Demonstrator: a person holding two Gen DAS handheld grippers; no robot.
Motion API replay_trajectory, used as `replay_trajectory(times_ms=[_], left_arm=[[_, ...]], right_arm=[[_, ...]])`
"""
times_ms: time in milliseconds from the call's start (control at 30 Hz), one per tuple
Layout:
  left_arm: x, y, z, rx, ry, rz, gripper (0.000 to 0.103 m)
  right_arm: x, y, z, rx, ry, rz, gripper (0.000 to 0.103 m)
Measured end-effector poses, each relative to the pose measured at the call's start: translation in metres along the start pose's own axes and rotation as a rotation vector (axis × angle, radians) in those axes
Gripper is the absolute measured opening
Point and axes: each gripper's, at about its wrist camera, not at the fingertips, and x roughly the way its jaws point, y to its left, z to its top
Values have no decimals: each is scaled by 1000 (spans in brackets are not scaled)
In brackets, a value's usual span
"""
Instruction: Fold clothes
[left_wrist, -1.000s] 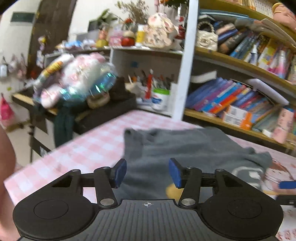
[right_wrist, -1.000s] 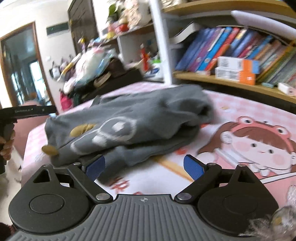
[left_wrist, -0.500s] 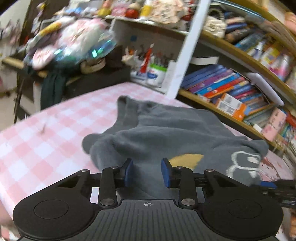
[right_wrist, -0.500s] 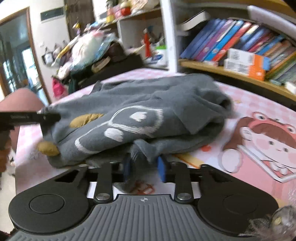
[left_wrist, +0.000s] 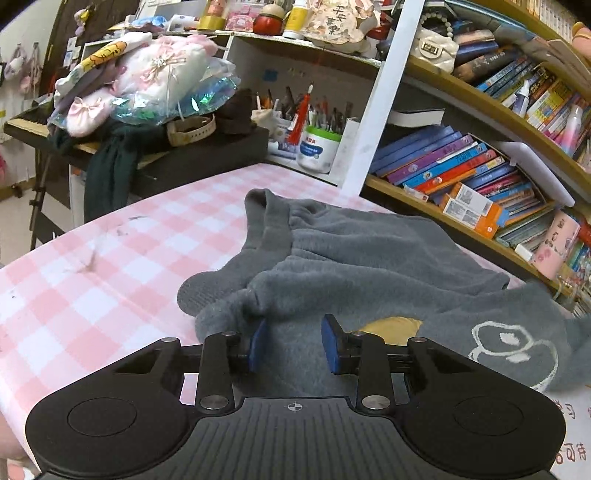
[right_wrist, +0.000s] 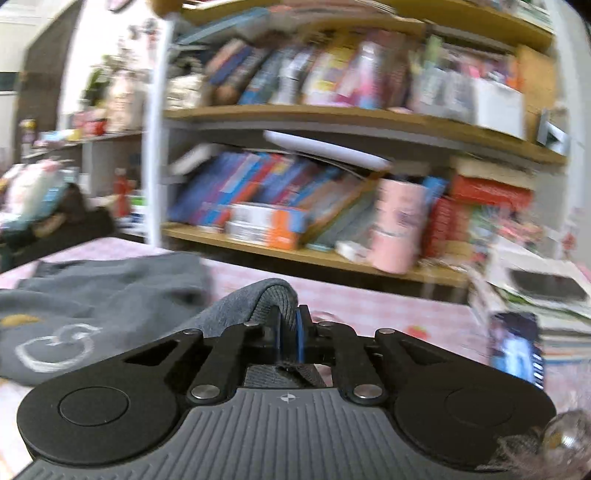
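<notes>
Grey fleece garment (left_wrist: 369, 258) lies bunched just ahead of the part-open left claw (left_wrist: 291, 345); the right claw (right_wrist: 288, 332) clamps its ribbed edge, the bulk lying to its left.

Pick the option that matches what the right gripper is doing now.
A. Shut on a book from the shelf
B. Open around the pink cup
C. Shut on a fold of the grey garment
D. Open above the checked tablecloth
C: in the right wrist view, the right gripper has its blue pads pressed together with a fold of the grey garment pinched between them.
</notes>
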Motion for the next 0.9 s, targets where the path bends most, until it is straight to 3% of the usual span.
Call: replay_trajectory(times_ms=[233, 467, 533, 567, 600, 700, 900], left_arm=[[1, 1, 1, 8, 0, -2, 32], [8, 0, 4, 26, 3, 12, 32], [11, 1, 5, 29, 2, 21, 32], [12, 1, 5, 29, 1, 23, 32], [13, 2, 6, 27, 1, 24, 32], [8, 3, 6, 16, -4, 18, 33], [-15, 0, 7, 16, -44, -14, 33]], right_arm=[[-11, -30, 0, 27, -59, -150, 8], [-50, -30, 7, 27, -118, -131, 10], [-48, -26, 6, -15, -80, -142, 23], [-42, -26, 3, -26, -58, -184, 38], [-39, -29, 0, -22, -41, -210, 43], [-36, -38, -9, 11, -2, -252, 43], [-29, -19, -30, -63, 70, -93, 44]])
